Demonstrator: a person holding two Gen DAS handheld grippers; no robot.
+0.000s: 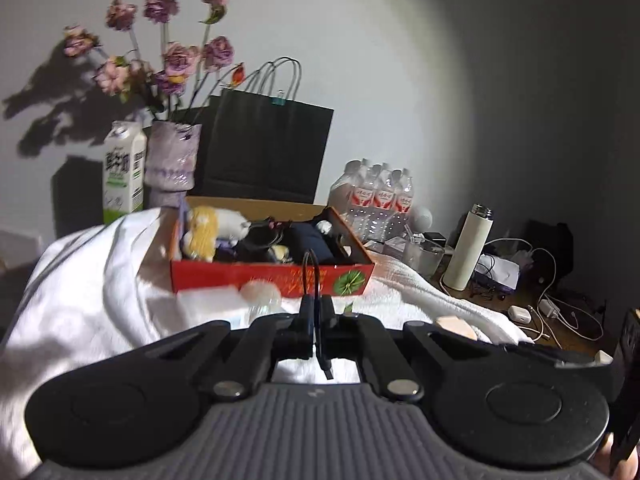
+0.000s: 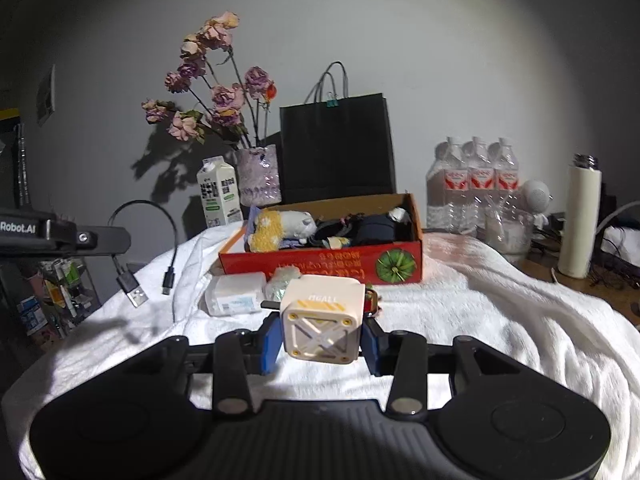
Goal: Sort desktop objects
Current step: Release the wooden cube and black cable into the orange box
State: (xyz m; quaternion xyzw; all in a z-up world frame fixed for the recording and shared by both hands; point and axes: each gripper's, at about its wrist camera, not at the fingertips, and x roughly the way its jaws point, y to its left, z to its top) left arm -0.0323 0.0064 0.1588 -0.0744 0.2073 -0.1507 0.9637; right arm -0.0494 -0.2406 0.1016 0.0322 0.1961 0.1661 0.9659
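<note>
My left gripper (image 1: 316, 312) is shut on a short black USB cable (image 1: 312, 276); in the right wrist view the left gripper (image 2: 120, 238) holds the cable (image 2: 140, 248) looped in the air at the left, both plugs hanging. My right gripper (image 2: 320, 332) is shut on a cream cube-shaped charger (image 2: 322, 320) above the white towel (image 2: 500, 320). The red cardboard box (image 1: 272, 276) (image 2: 320, 264) sits ahead on the towel, filled with a yellow-white plush toy (image 2: 280, 226) and dark items. A white tissue pack (image 2: 234, 294) and a crumpled wrapper (image 2: 282, 280) lie before the box.
Behind the box stand a milk carton (image 2: 220, 196), a vase of dried flowers (image 2: 258, 178), a black paper bag (image 2: 336, 148) and a pack of water bottles (image 2: 474, 188). A white thermos (image 2: 580, 220), cables and an earbud case (image 1: 520, 314) lie at the right on the wooden desk.
</note>
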